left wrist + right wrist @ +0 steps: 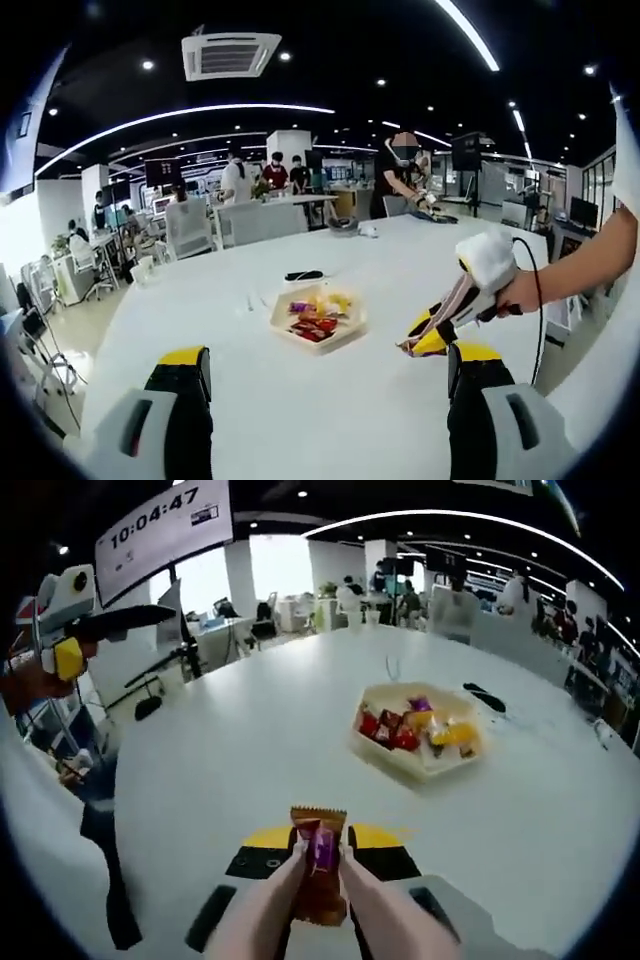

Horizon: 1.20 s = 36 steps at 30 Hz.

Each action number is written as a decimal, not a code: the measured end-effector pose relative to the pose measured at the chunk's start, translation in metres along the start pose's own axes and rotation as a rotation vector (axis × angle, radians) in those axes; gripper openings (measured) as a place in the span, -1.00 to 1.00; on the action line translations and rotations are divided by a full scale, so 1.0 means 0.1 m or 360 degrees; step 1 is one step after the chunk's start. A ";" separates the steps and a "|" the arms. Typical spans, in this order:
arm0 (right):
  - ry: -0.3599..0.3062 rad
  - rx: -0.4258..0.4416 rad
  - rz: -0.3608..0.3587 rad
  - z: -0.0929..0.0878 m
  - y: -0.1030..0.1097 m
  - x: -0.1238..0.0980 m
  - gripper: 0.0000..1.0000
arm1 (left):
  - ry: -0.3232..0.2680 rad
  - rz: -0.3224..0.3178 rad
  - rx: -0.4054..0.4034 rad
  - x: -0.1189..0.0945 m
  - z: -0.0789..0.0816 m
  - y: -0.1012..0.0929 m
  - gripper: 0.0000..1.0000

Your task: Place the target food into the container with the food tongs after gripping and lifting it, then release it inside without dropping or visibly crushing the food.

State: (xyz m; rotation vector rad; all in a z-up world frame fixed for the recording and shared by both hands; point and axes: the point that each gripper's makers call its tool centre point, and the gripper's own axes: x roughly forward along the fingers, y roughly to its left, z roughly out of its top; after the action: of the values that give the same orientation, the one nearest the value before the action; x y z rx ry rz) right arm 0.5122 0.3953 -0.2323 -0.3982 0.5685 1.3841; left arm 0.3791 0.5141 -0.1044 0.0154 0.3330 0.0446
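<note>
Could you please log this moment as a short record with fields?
surface: white table
container: hexagonal tray holding wrapped snacks
right gripper: food tongs shut on a snack packet, short of the tray
left gripper: jaws open, holding nothing
background: people at desks

Snack-filled container on white table

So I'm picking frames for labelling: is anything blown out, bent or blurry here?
Left gripper view: ceiling light strips glare, the window at far left is washed out, and the white table bows from fisheye. Right gripper view: bright windows behind bleach the background; the snack packet between the tongs sits close and soft, while the container reads fairly sharp.
</note>
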 end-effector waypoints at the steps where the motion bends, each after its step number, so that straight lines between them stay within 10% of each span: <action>1: -0.0034 0.0039 -0.0058 0.05 -0.04 -0.13 -0.63 | -0.0011 -0.0030 0.0002 0.05 0.01 -0.04 0.99; 20: -0.0230 0.0188 -0.0395 0.08 -0.08 -1.15 -0.62 | -0.0080 -0.0284 0.0073 0.33 0.16 -0.37 0.99; 36: -0.0231 0.0342 -0.0493 -0.15 -0.15 -1.27 -0.62 | -0.0031 -0.0271 0.0091 0.34 0.11 -0.26 0.99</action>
State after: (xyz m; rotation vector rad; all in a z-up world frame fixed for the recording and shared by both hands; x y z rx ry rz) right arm 0.5133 0.2830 -0.1701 -0.1995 0.5064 1.0332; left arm 0.4162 0.4893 -0.1058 0.0440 0.3152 -0.1340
